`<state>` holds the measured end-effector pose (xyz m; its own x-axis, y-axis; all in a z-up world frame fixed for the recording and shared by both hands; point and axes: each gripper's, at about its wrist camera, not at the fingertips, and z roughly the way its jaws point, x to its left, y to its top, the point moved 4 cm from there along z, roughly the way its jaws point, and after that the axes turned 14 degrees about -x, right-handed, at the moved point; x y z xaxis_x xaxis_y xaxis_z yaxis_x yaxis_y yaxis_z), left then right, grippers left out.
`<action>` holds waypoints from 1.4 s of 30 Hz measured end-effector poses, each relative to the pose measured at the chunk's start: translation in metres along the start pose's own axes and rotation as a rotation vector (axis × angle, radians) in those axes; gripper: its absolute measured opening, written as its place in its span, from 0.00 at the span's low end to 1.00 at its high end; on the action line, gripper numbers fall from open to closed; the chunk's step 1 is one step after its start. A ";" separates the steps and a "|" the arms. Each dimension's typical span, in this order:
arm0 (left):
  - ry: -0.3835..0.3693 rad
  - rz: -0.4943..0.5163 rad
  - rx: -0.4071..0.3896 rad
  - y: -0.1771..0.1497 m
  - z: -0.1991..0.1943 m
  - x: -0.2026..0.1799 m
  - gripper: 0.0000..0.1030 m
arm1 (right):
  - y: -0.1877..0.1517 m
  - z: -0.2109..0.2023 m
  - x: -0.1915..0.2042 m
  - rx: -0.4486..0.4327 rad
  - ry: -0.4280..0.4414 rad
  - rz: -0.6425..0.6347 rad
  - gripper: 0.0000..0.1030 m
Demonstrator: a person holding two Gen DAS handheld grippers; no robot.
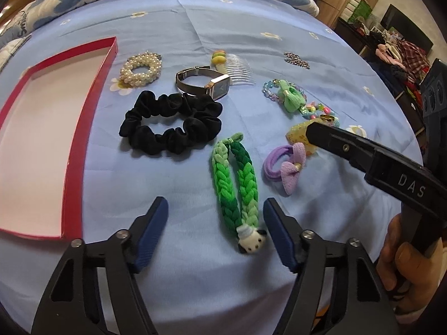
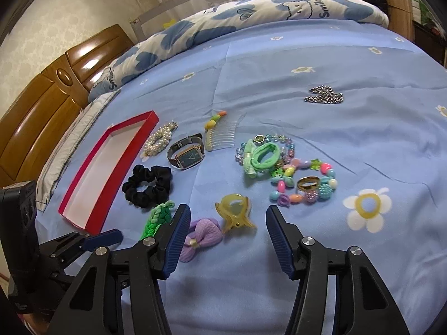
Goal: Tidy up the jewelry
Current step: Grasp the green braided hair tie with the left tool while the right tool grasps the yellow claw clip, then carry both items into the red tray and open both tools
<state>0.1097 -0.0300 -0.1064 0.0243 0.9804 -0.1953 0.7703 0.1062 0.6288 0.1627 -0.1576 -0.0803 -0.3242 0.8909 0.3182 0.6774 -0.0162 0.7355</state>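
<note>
Bedsheet (image 1: 251, 28) carries scattered jewelry; red box (image 1: 75, 145) lies empty at left. Left gripper (image 1: 215, 217) is spread wide around the braid (image 1: 237, 178); right gripper (image 2: 227, 226) gapes wide over the claw clip (image 2: 236, 213). Soft fabric may bunch, spoiling either grasp.

The bedsheet (image 1: 251, 22) is pale blue with white, yellow-centred flowers. At nine o'clock, the box (image 1: 75, 139) is red outside, white inside. The scrunchie (image 1: 170, 122) is black, the braided band (image 1: 237, 178) light-to-dark green, the bow tie (image 1: 287, 167) lilac, the claw clip (image 2: 236, 215) translucent yellow.
</note>
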 end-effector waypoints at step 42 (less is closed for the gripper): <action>0.076 -0.199 -0.151 0.020 -0.086 0.121 0.17 | 0.002 0.015 0.128 0.046 0.230 -0.104 0.26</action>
<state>0.0733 0.1055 -0.0523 -0.1708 0.9467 -0.2732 0.6509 0.3166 0.6900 0.1326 -0.0367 -0.0467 -0.5321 0.7597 0.3738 0.6602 0.0959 0.7449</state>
